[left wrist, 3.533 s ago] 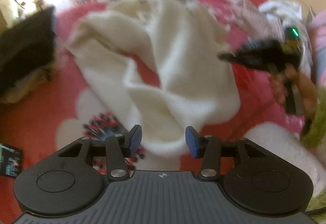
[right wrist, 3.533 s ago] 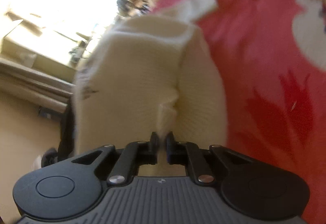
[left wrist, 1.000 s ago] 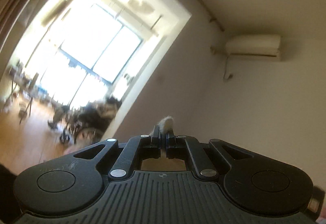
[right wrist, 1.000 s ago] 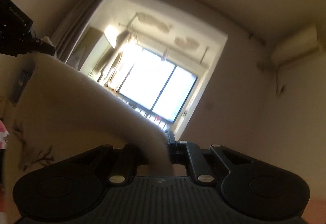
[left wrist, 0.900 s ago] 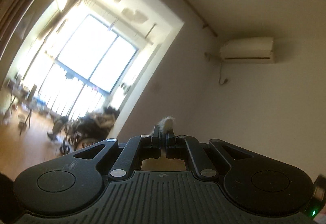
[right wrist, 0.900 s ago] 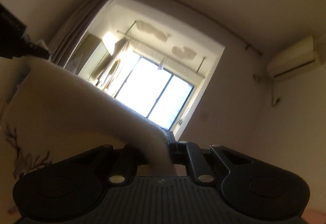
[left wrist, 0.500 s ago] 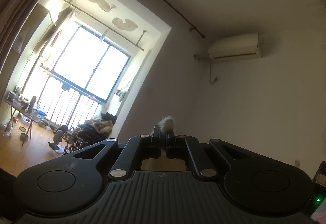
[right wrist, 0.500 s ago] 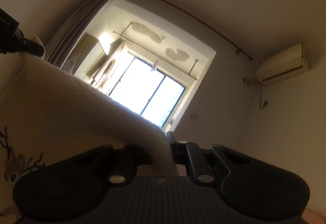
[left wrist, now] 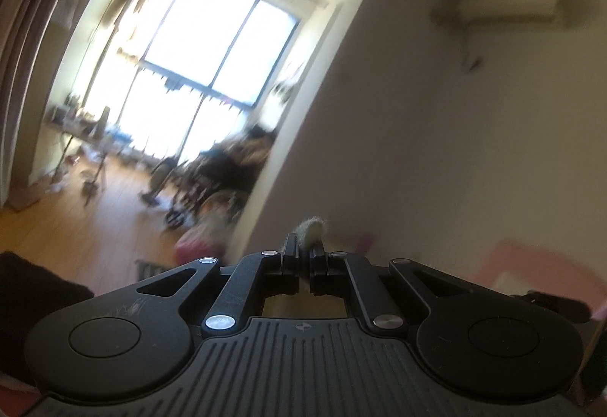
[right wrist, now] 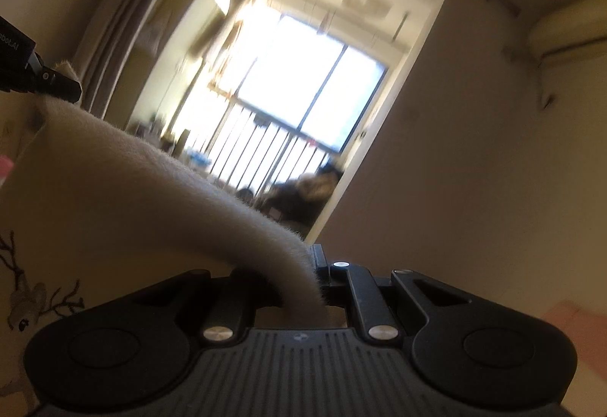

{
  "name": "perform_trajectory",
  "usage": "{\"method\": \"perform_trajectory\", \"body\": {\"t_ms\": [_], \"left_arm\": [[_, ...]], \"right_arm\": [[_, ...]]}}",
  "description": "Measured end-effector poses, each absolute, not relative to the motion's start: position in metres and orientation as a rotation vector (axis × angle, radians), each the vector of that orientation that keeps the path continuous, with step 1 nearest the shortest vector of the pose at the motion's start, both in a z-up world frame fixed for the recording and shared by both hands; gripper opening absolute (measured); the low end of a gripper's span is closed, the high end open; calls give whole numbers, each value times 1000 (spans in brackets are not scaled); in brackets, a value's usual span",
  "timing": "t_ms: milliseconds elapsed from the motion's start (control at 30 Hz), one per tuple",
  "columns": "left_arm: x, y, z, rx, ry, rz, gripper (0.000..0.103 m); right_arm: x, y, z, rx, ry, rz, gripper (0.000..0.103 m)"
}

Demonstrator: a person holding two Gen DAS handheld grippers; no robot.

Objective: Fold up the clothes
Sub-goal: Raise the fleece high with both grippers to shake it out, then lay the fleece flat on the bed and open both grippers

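A cream fuzzy sweater with a small deer print hangs in the air, stretched between both grippers. My right gripper is shut on one edge of it; the cloth drapes over its left finger. In the right wrist view the left gripper shows at the far left, pinching the sweater's other edge. In the left wrist view my left gripper is shut, with only a tuft of the cream sweater poking above the fingertips. Both cameras point up and out into the room, so the bed is hidden.
A bright window with railings lies ahead, with clutter and a dark heap on the wooden floor below it. An air conditioner hangs on the plain right wall. A pink shape shows low at the right.
Both grippers have tilted downward, so the floor and the window's lower part have come into view. Each gripper still holds the sweater, which stays stretched between them.
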State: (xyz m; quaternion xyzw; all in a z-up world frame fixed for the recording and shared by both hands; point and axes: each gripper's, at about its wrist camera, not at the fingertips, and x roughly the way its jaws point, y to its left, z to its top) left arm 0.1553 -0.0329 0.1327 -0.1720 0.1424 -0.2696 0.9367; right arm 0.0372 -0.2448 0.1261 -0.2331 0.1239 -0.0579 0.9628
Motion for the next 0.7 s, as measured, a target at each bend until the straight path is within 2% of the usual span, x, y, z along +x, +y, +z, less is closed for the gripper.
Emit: {"method": "perform_trajectory", "body": {"t_ms": [300, 367, 400, 433, 500, 533, 600, 667, 700], "left_arm": [[321, -86, 7, -213, 556, -408, 3], [346, -89, -29, -168, 643, -396, 8], [355, -91, -47, -151, 696, -382, 17], [361, -89, -63, -146, 748, -366, 30], [369, -79, -93, -145, 846, -328, 34], [370, -71, -105, -152, 885, -311, 35], [366, -57, -118, -169, 925, -294, 39], [356, -42, -118, -168, 925, -294, 45], [351, -32, -116, -162, 918, -293, 49]], "right_arm": [[252, -292, -28, -396, 555, -60, 10], [288, -296, -68, -375, 613, -48, 11], [301, -300, -88, -357, 656, -43, 12], [312, -304, -110, -336, 705, -38, 14], [332, -311, -152, -269, 824, -34, 37], [335, -314, -167, -238, 866, -40, 53], [336, -322, -187, -181, 915, -52, 54], [327, -332, -190, -126, 905, -62, 64], [322, -340, -184, -87, 888, -64, 65]]}}
